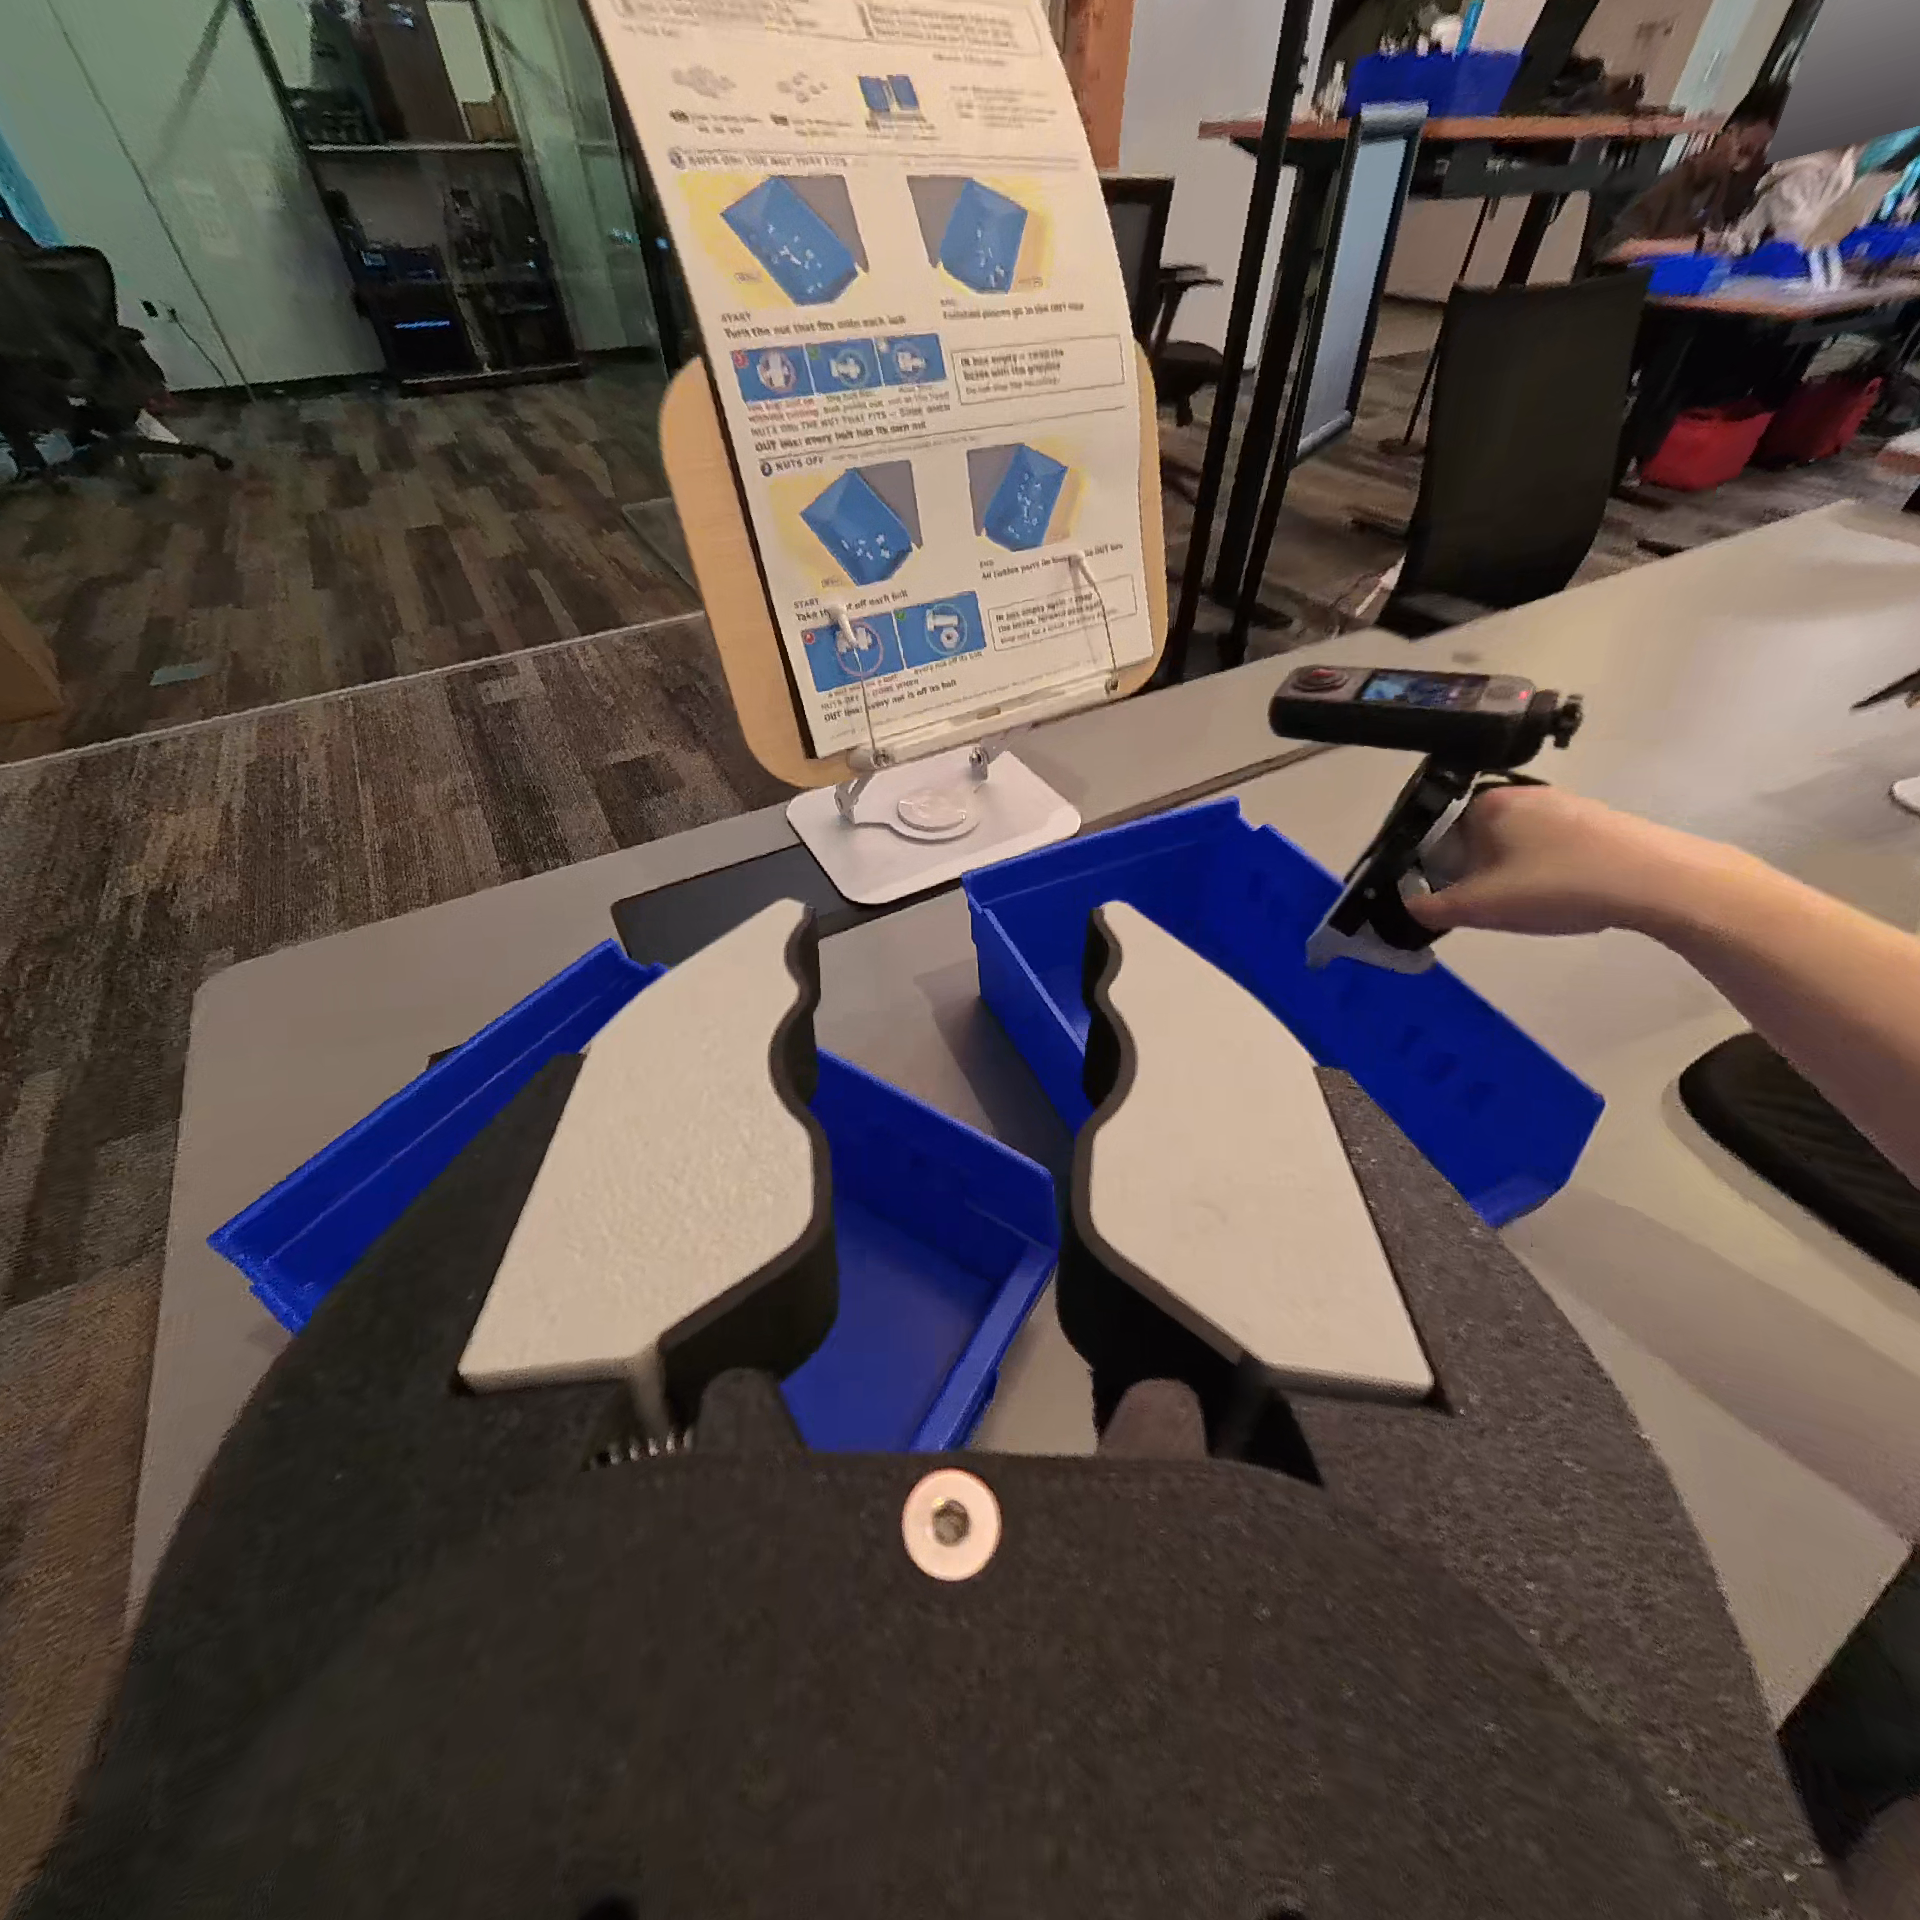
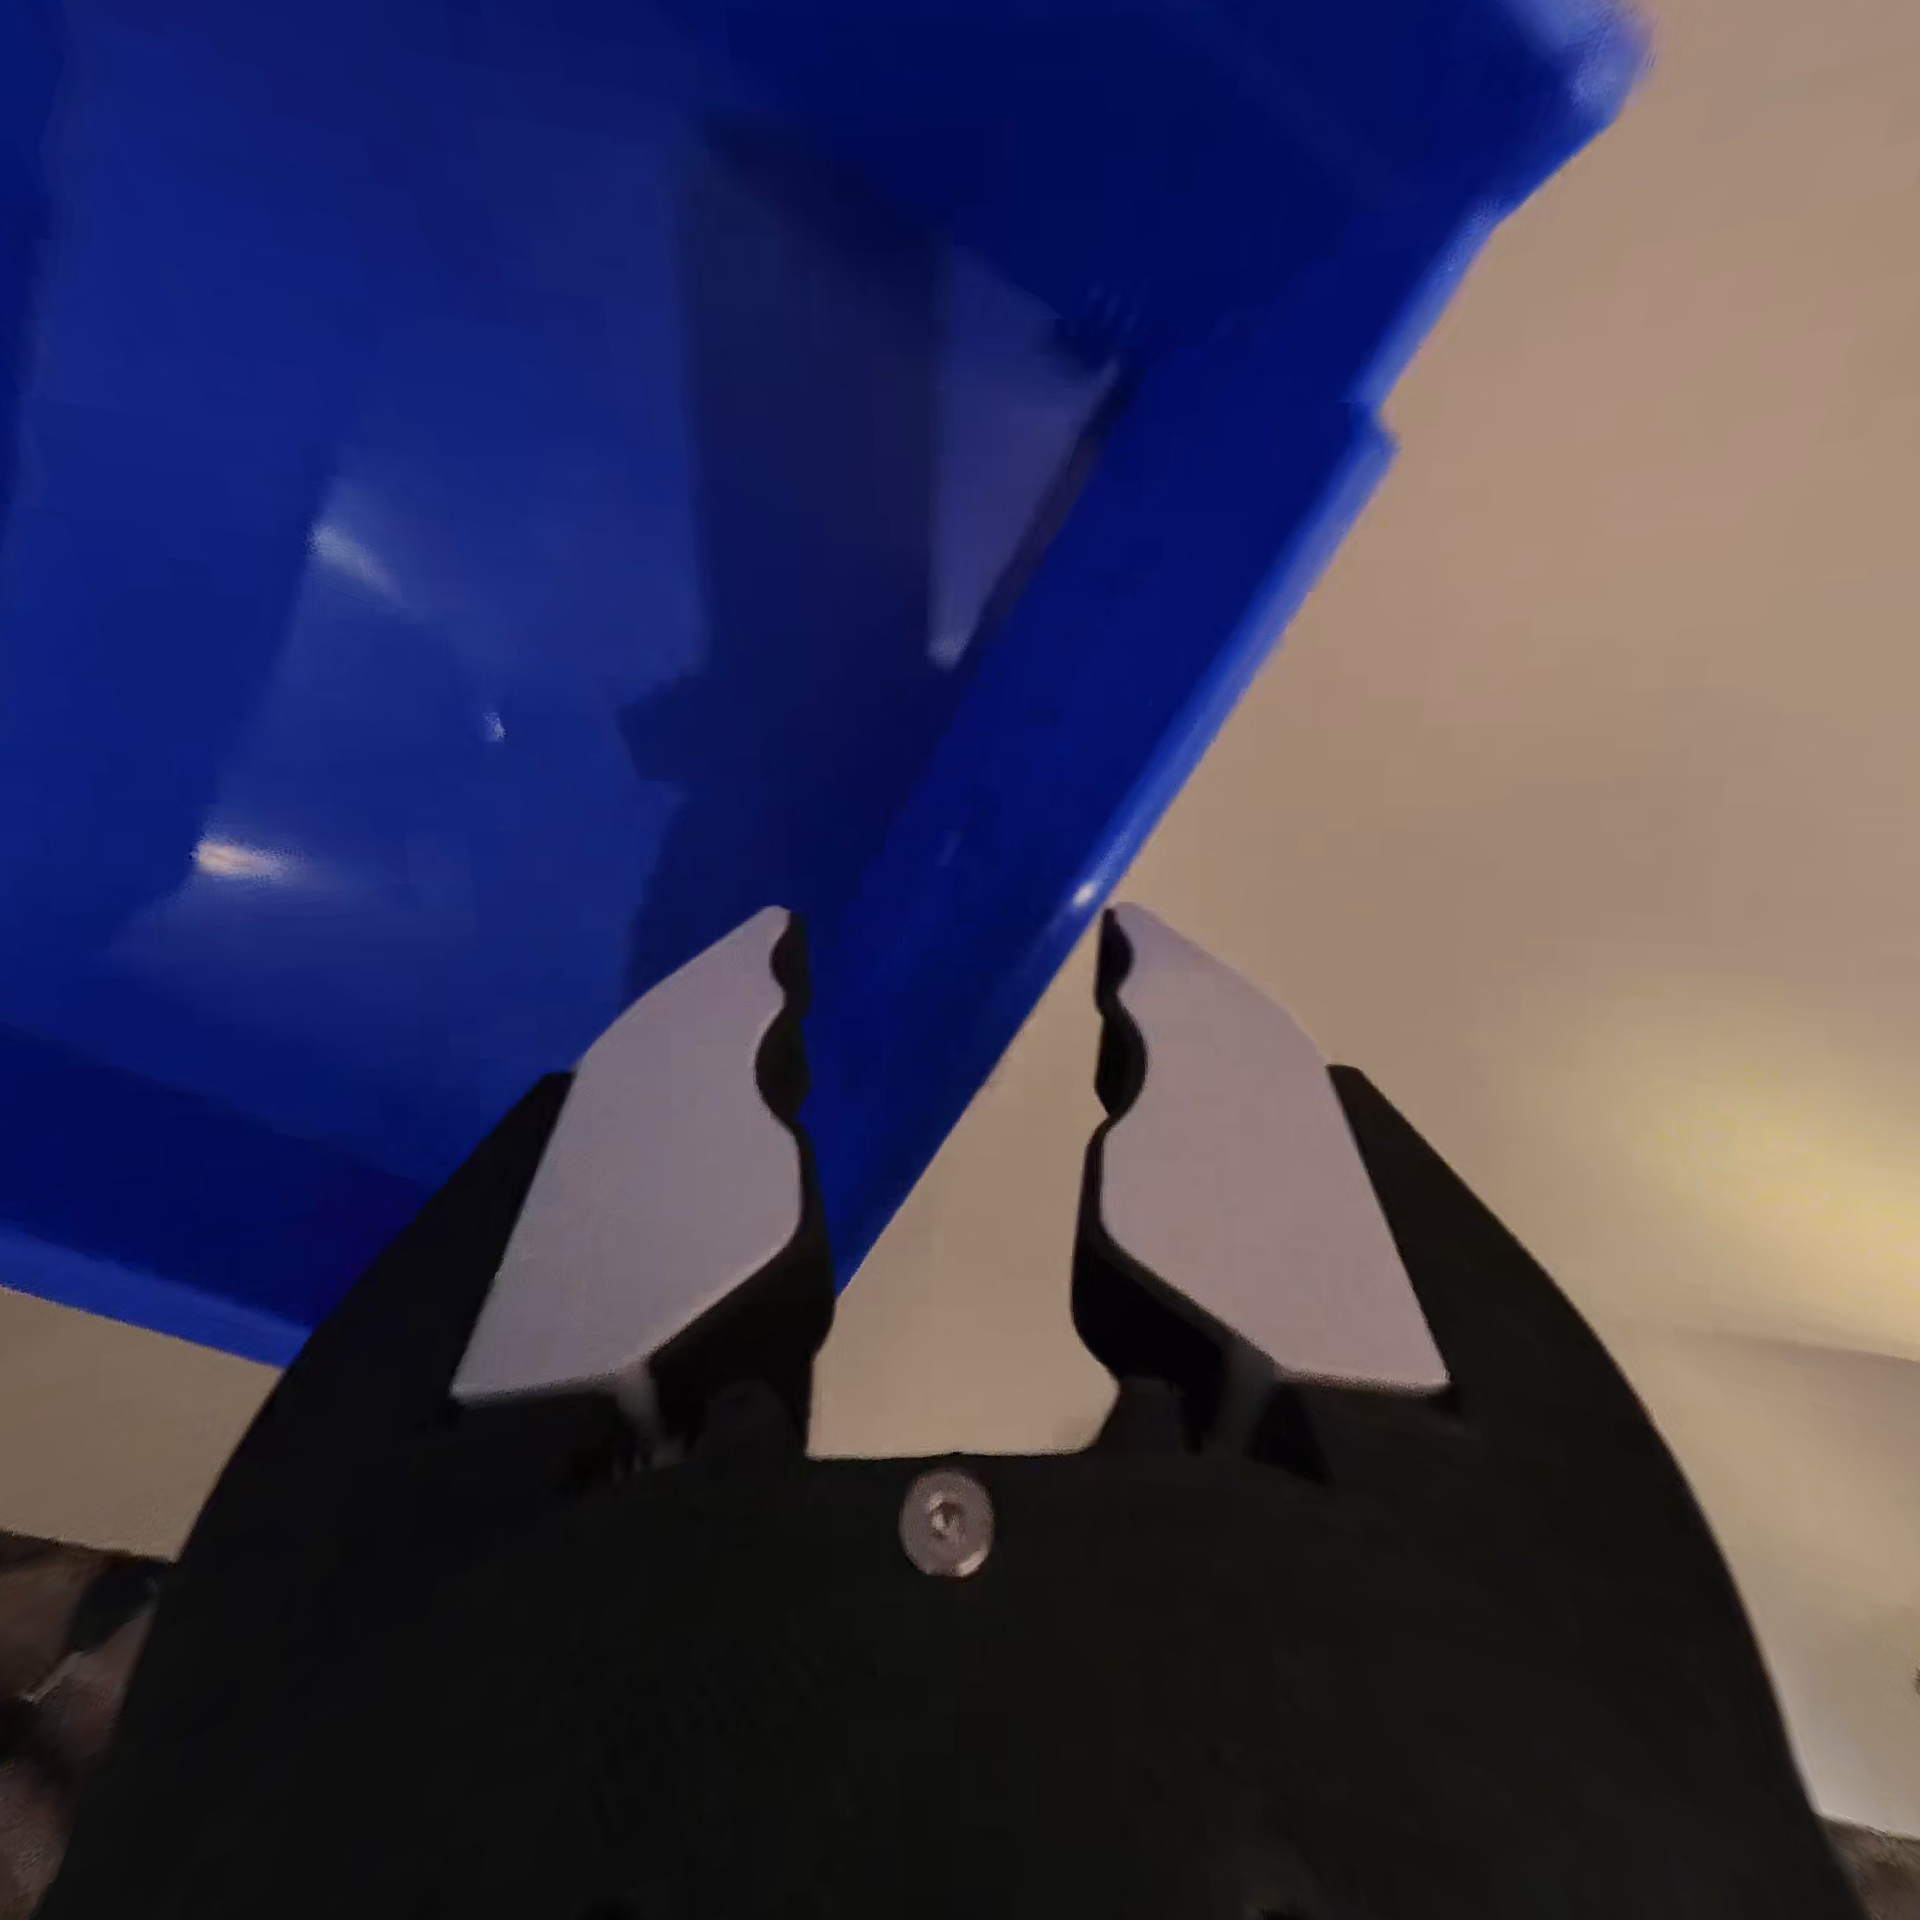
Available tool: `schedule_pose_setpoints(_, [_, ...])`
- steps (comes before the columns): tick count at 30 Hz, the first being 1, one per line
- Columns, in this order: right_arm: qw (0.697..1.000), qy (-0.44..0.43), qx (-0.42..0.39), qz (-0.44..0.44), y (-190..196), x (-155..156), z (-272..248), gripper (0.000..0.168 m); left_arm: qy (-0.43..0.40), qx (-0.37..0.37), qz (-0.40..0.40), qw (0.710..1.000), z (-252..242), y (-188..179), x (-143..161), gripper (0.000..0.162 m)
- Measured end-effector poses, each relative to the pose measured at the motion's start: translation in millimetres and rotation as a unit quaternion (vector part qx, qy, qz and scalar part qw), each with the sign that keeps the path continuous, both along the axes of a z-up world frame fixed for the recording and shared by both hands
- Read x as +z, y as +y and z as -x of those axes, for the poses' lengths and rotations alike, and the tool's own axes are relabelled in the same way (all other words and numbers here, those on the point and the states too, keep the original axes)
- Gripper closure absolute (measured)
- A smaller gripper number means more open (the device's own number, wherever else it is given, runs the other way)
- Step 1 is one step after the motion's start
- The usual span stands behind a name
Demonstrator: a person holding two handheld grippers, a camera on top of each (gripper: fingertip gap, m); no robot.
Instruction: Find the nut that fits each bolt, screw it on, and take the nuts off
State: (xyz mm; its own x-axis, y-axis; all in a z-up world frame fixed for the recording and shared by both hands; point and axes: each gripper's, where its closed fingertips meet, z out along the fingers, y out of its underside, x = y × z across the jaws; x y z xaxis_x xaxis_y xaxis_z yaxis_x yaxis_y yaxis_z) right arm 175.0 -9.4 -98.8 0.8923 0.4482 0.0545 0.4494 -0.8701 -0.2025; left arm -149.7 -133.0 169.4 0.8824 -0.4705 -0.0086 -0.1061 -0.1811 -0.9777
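Observation:
Two blue bins stand on the grey table (image 1: 1714, 665). My left gripper (image 1: 951, 935) is open and empty above the left bin (image 1: 395, 1143), whose visible floor is bare. The right bin (image 1: 1455, 1060) lies to the right. The right gripper (image 1: 1361, 940), held by a hand, dips at that bin's far rim. In the right wrist view, my right gripper (image 2: 948, 935) is open and the bin's side wall (image 2: 997, 831) runs up between its jaws. The bin's inside (image 2: 468, 520) is blurred. I see no nuts or bolts in either view.
An instruction sheet (image 1: 914, 395) stands on a white-based holder (image 1: 935, 821) behind the bins. A dark mat (image 1: 717, 904) lies under them. A black chair part (image 1: 1808, 1122) sits at the right table edge. The table's left edge drops to carpet (image 1: 312, 779). The gap from one gripper's tips to the other's is roughly 45 cm.

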Motion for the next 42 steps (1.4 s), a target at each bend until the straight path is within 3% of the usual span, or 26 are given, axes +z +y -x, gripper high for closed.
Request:
schedule_pose_setpoints(3, [0.998, 0.01, 0.008, 0.056, -7.4, -19.4, 3.8, 0.134, 0.031, -0.013, 0.022, 0.999, -18.5, 6.6, -11.9, 0.113])
schedule_pose_setpoints(6, [0.994, 0.062, -0.015, 0.085, 2.1, -19.1, -0.7, 0.158, 0.058, -0.025, 0.033, 0.997, -35.2, 12.3, -20.9, 0.114])
schedule_pose_setpoints(10, [0.99, 0.097, -0.031, 0.101, 21.3, -20.0, -39.5, 0.161, 0.074, -0.044, 0.042, 0.995, -58.5, 24.3, -29.5, 0.117])
schedule_pose_setpoints(15, [0.989, 0.067, -0.085, 0.101, 29.8, -20.8, -135.9, 0.161, 0.113, -0.056, 0.06, 0.99, -79.8, 37.8, -46.2, 0.117])
schedule_pose_setpoints(22, [0.977, 0.088, -0.176, 0.086, 23.8, -22.1, -258.7, 0.161, 0.088, -0.05, 0.0, 0.995, -94.2, 56.1, -31.1, 0.135])
schedule_pose_setpoints(27, [0.974, 0.089, -0.194, 0.071, 25.1, -22.5, -304.5, 0.161, 0.099, -0.004, 0.021, 0.995, -68.8, 69.6, -39.0, 0.133])
schedule_pose_setpoints(39, [0.976, 0.091, -0.196, 0.038, 29.0, -22.3, -320.1, 0.161, 0.073, 0.124, 0.067, 0.987, 34.5, 66.1, -42.7, 0.126])
schedule_pose_setpoints(40, [0.977, 0.086, -0.192, 0.03, 28.9, -22.0, -320.5, 0.159, 0.066, 0.143, 0.08, 0.984, 49.0, 65.2, -46.6, 0.123])
schedule_pose_setpoints(42, [0.981, 0.067, -0.183, 0.001, 31.4, -15.8, -324.6, 0.14, 0.053, 0.181, 0.118, 0.975, 79.7, 62.4, -59.9, 0.117])
